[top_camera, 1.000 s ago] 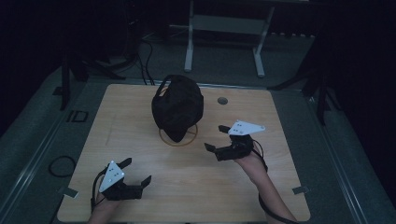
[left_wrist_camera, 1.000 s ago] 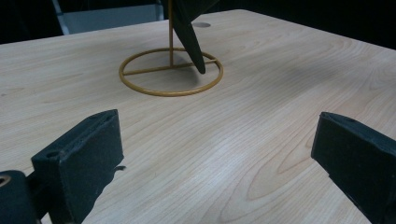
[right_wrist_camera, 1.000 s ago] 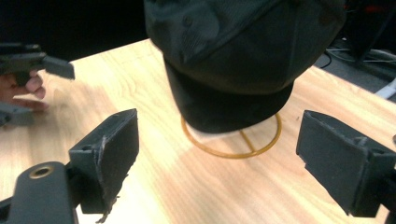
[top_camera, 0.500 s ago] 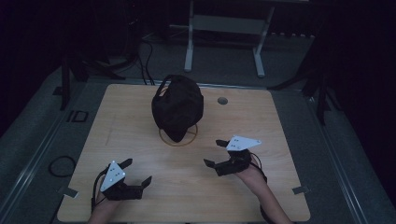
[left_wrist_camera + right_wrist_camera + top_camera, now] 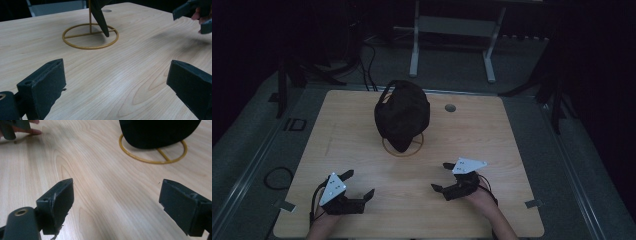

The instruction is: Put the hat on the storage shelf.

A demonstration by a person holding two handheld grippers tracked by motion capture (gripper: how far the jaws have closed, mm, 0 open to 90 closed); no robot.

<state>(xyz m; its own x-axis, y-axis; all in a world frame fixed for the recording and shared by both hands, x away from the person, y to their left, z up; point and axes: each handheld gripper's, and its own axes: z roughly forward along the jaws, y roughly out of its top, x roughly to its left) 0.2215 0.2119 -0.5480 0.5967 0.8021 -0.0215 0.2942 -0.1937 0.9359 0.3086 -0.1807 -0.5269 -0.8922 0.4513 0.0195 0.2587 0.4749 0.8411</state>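
My left gripper (image 5: pixel 358 186) sits near the front left of the desk (image 5: pixel 512 150), its fingers (image 5: pixel 42 83) spread wide with nothing between them. My right gripper (image 5: pixel 443 177) is at the front right, well apart from the left, its fingers (image 5: pixel 56 201) also wide open and empty above the bare wood. The black cap (image 5: pixel 402 115) hangs on a gold wire stand (image 5: pixel 404 148) toward the middle back of the desk, ahead of both grippers and touched by neither. In the left gripper view the stand's ring (image 5: pixel 90 37) lies flat on the wood, with the cap's brim (image 5: pixel 100 16) dipping down inside it.
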